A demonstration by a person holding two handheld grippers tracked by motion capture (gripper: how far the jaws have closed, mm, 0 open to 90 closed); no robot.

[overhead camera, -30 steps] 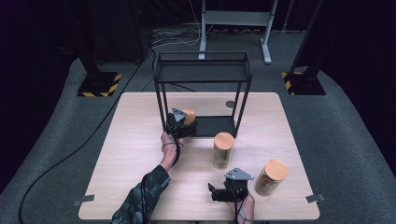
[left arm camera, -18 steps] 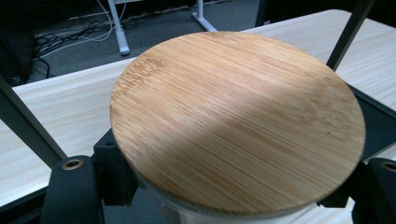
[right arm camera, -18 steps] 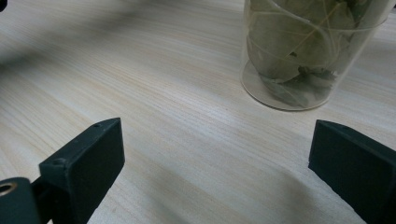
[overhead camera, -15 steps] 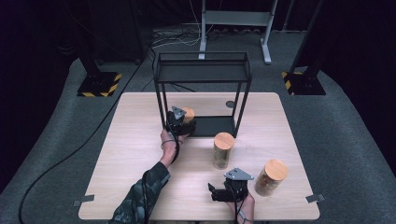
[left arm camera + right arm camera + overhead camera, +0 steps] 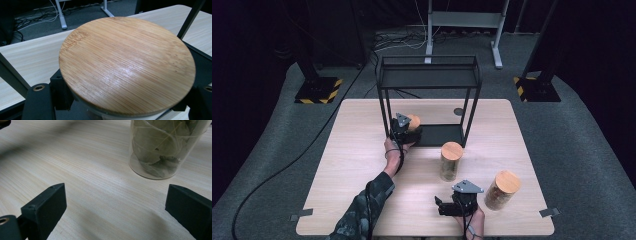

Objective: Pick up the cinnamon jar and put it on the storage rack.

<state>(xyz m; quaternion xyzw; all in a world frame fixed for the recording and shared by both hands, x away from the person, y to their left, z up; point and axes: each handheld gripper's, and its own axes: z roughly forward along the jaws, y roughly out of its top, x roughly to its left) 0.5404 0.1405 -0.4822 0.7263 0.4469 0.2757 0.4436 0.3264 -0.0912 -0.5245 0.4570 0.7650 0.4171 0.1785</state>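
Observation:
A glass jar with a round bamboo lid (image 5: pixel 125 65) sits between the jaws of my left gripper (image 5: pixel 128 96), which is shut on its body below the lid. In the high view this jar (image 5: pixel 414 121) and my left gripper (image 5: pixel 404 132) are at the front left corner of the black metal rack (image 5: pixel 428 85), over its low shelf. Whether the jar rests on the shelf I cannot tell. My right gripper (image 5: pixel 441 206) lies near the table's front edge, open with nothing between its jaws (image 5: pixel 116 195). A clear jar of dried leaves (image 5: pixel 162 147) stands just ahead of it.
Two more bamboo-lidded jars stand on the wooden table (image 5: pixel 352 165): one in the middle (image 5: pixel 451 160), one at the front right (image 5: pixel 500 190). A small dark disc (image 5: pixel 458 111) lies behind the rack. The rack's thin posts (image 5: pixel 188 18) flank the held jar.

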